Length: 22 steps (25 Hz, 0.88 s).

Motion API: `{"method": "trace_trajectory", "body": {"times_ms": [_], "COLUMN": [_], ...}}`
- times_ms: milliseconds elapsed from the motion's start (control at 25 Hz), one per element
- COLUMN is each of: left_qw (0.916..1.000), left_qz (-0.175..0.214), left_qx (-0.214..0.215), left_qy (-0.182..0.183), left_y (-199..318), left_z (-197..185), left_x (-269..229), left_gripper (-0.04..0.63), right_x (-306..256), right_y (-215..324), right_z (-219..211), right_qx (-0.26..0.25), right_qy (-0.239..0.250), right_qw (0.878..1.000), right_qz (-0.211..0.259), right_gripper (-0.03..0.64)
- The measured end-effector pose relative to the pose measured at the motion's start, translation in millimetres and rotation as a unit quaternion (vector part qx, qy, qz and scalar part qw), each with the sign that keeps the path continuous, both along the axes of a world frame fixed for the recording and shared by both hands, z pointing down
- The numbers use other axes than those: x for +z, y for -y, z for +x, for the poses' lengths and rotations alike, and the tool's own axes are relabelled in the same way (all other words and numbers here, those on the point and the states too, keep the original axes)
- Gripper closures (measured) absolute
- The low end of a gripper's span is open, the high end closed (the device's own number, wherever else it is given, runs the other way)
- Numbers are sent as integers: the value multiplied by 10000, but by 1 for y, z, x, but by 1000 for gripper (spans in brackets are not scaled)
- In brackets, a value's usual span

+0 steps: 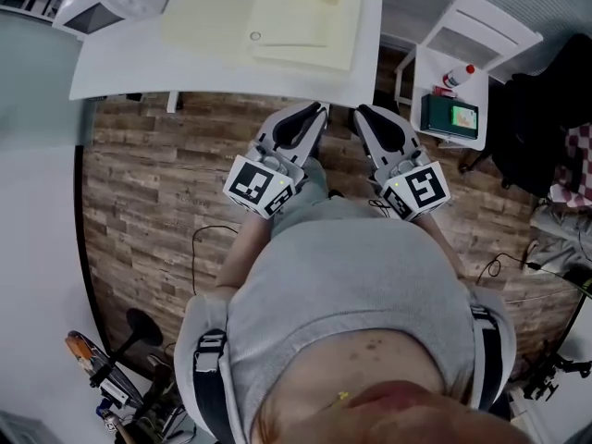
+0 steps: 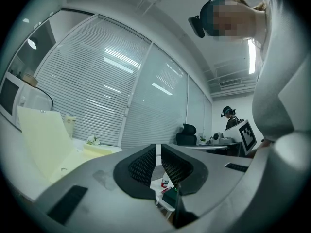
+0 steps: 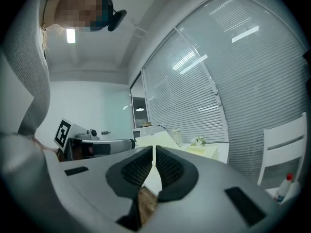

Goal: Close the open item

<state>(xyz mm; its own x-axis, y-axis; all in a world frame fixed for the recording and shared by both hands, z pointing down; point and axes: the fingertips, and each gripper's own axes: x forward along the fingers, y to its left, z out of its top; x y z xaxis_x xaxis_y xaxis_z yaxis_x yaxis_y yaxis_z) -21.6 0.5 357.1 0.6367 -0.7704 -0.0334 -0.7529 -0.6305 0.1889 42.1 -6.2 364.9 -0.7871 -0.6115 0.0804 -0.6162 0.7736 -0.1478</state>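
- Left gripper (image 2: 158, 154), right gripper (image 3: 154, 154): held side by side close to body, level, over floor (image 1: 157, 183), short of table's (image 1: 120, 72) near edge. Jaws drawn nearly together on each, nothing between. Judged not yet needed, since reach not begun.
- Folder (image 1: 296, 12): laid by table's near right corner. Pale yellow, one leaf raised steeply, other flat, small ring marked on it. Open, untouched.

Wood floor (image 1: 148, 183), white table (image 1: 120, 67), slatted blinds (image 2: 92, 91)

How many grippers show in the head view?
2. The left gripper is left of centre, the right gripper beside it; both shut, empty, over the wood floor, short of the white table. Neither is hidden.
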Motion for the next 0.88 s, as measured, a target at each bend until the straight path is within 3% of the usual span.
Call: {"method": "trace_trajectory", "body": {"times_ms": [200, 880], "left_qw": [9998, 9978], "left_qz": [44, 203], "left_qx": [134, 624], "left_qy": [-147, -3], "left_y": [40, 134], "left_z": [-12, -57], "left_x": [-8, -26], "left_gripper": [555, 555], "right_x": [-9, -25], "right_y": [38, 135], "right_z": [-8, -56], "right_qx": [231, 630], "right_qy": [97, 186], "right_qw": [9996, 9975], "right_qz": [150, 276], "right_gripper": [540, 540]}}
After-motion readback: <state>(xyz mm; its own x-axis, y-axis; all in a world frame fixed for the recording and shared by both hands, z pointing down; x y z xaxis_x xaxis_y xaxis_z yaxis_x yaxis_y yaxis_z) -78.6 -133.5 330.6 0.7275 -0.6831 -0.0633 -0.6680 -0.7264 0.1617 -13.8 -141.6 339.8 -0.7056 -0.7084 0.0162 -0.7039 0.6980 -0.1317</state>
